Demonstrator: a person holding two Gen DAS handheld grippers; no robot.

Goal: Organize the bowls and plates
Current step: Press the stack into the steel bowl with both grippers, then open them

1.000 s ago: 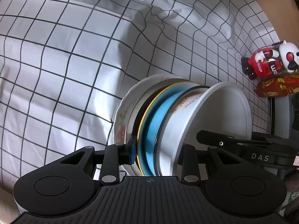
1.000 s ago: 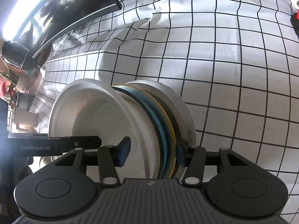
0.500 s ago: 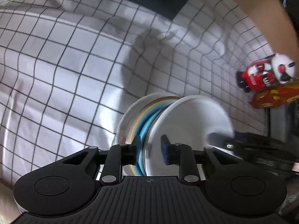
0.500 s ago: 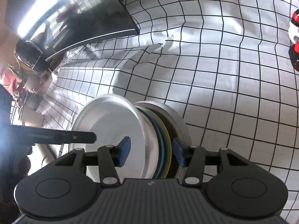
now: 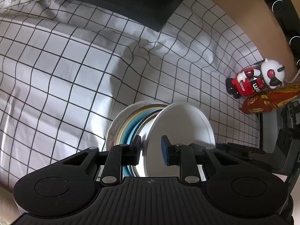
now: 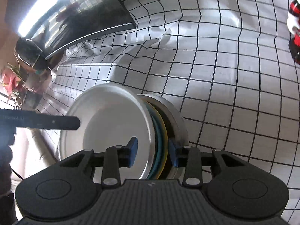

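The left gripper point(image 5: 151, 151) jaws straddle the white metal bowl's point(image 5: 180, 129) rim; the right gripper point(image 6: 152, 152) jaws, just closing, bracket the stacked ceramic plates point(image 6: 163, 129) with it.

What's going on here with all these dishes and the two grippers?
A person holding two grippers has a stack of plates and bowls lifted off the checked tablecloth. The left gripper straddles the white bowl's rim; the right gripper spans the stack's opposite edge. Both jaws have just been closing.
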